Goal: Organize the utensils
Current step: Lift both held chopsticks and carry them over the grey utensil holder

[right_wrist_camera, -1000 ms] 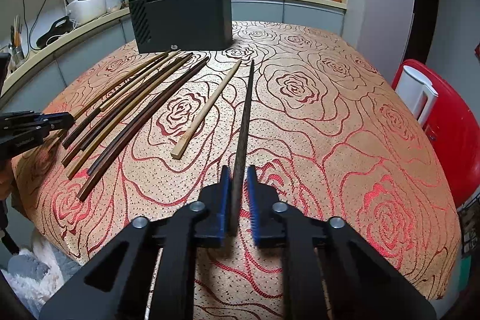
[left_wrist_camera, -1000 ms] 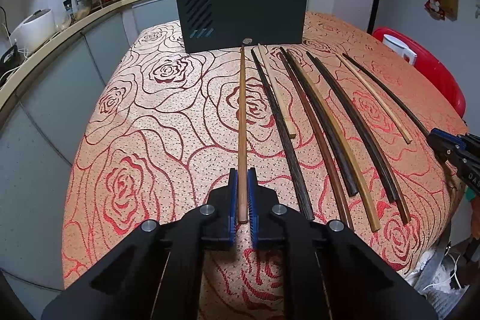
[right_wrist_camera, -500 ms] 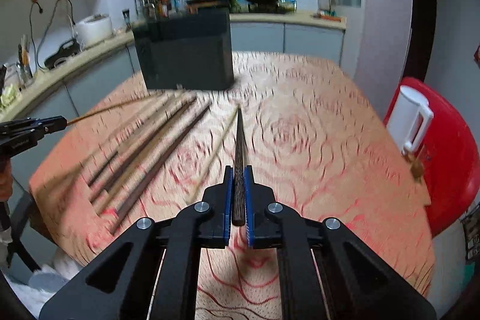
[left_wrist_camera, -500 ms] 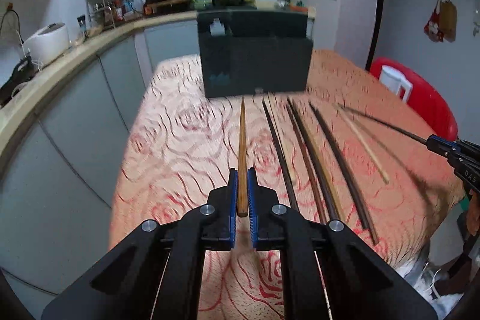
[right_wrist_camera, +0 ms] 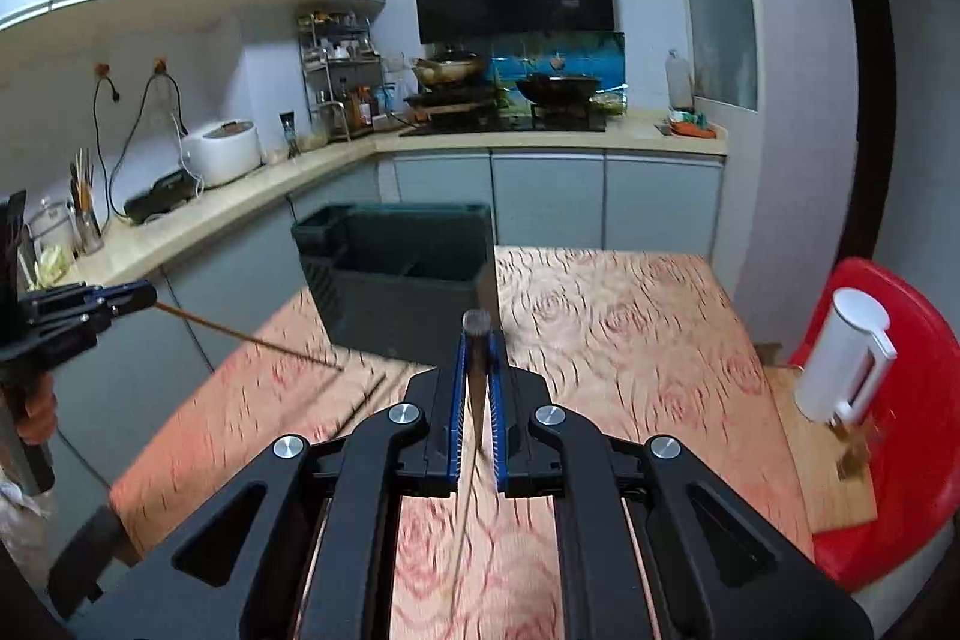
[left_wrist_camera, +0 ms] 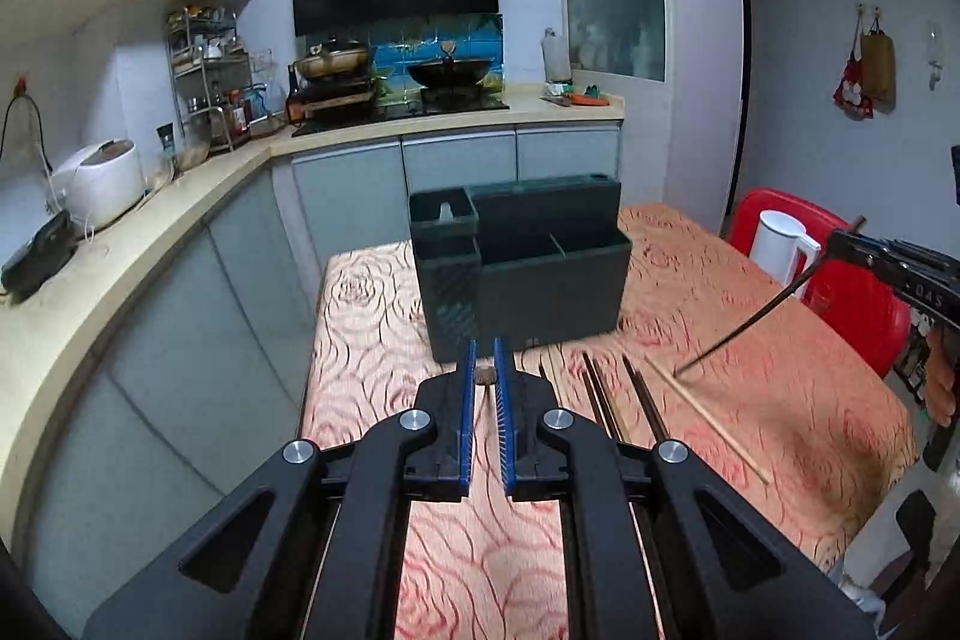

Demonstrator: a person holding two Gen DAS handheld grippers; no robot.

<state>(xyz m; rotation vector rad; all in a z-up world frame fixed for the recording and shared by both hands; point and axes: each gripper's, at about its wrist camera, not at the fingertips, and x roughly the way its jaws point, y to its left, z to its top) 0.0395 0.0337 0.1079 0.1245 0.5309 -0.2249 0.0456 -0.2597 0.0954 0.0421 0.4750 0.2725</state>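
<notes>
My left gripper (left_wrist_camera: 486, 376) is shut on a light brown chopstick (left_wrist_camera: 485, 376), seen end-on in its own view; in the right wrist view it (right_wrist_camera: 252, 339) slants down toward the table. My right gripper (right_wrist_camera: 477, 346) is shut on a dark chopstick (right_wrist_camera: 477, 325) that points up and hangs below the jaws; in the left wrist view it (left_wrist_camera: 744, 325) slants down from that gripper (left_wrist_camera: 846, 241). A dark green utensil holder (left_wrist_camera: 522, 280) with several compartments stands at the table's far end, ahead of both grippers. Several chopsticks (left_wrist_camera: 636, 394) lie on the table.
The table has a rose-patterned orange cloth (left_wrist_camera: 780, 370). A red chair (right_wrist_camera: 888, 400) with a white jug (right_wrist_camera: 846, 358) stands to the right. Kitchen counter (left_wrist_camera: 150, 220) with a rice cooker (left_wrist_camera: 99, 181) runs along the left and back.
Both grippers have lifted their chopsticks off the table and tilted them up. The views now look over the table toward the holder and kitchen.
</notes>
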